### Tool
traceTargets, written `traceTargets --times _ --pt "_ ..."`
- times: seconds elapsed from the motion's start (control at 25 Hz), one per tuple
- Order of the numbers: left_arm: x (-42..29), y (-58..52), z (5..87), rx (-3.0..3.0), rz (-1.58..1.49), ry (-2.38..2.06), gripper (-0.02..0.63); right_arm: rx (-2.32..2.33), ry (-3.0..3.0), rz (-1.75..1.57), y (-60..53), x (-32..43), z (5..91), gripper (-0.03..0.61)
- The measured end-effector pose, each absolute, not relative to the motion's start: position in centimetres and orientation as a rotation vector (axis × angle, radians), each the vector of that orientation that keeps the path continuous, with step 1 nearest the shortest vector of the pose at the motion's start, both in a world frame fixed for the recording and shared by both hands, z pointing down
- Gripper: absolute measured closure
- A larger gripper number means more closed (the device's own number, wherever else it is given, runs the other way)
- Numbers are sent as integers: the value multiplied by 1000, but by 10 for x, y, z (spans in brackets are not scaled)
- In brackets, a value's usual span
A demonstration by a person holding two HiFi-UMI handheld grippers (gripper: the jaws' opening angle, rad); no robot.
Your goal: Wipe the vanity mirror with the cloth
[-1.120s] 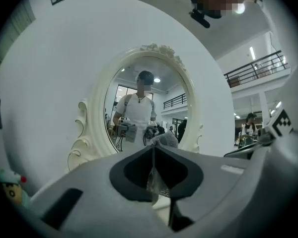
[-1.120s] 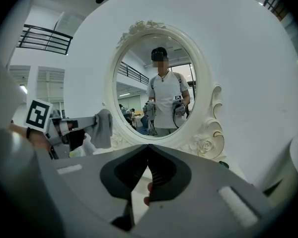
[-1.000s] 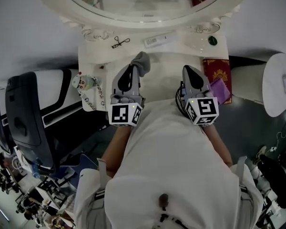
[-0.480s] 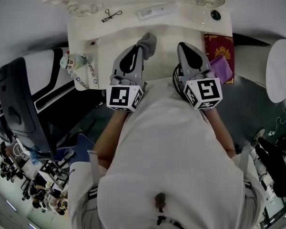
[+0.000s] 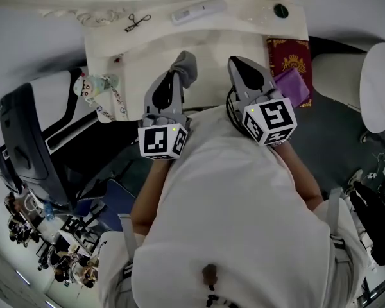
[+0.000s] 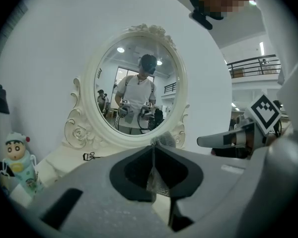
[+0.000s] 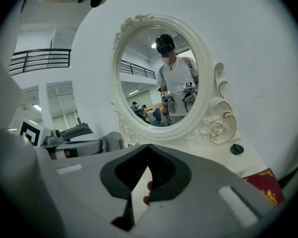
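Observation:
The oval vanity mirror (image 6: 136, 90) in its cream carved frame stands upright at the back of the cream vanity table (image 5: 147, 47); it also fills the right gripper view as the mirror (image 7: 161, 78). My left gripper (image 6: 153, 148) is shut on a grey cloth (image 6: 163, 141), which sticks out past the tips. In the head view the cloth (image 5: 185, 65) bunches at the left gripper (image 5: 175, 77) over the table's front part. My right gripper (image 5: 238, 63) is beside it, jaws shut with nothing between them, tips meeting at the right gripper (image 7: 148, 148). Both stand short of the glass.
On the table lie an eyelash curler (image 5: 136, 22), a white tube (image 5: 199, 9) and a small green knob (image 5: 281, 9). A red booklet (image 5: 289, 63) and a purple item (image 5: 292, 84) sit at the right. A doll (image 6: 15, 155) hangs left; a black chair (image 5: 25, 140) stands left, a white stool (image 5: 380, 88) right.
The mirror has slid out of the top of the head view and the table sits higher in frame. Both grippers keep their pose, now nearer the table's front edge; the cloth stays held.

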State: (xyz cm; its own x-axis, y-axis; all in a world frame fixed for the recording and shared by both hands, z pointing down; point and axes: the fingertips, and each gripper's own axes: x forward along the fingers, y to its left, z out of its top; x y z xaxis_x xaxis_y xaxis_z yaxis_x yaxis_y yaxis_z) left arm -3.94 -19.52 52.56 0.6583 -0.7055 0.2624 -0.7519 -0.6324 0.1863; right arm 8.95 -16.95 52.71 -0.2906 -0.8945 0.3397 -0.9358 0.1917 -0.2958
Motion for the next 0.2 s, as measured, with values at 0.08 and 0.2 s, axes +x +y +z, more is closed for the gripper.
traceTargets --times 0.08,0.2 --pt "-38 -186 525 2578 231 -1196 592 1774 -2371 694 -163 91 527 571" --pt "-30 -170 526 2549 229 -1216 592 1716 -2392 710 -151 95 527 571"
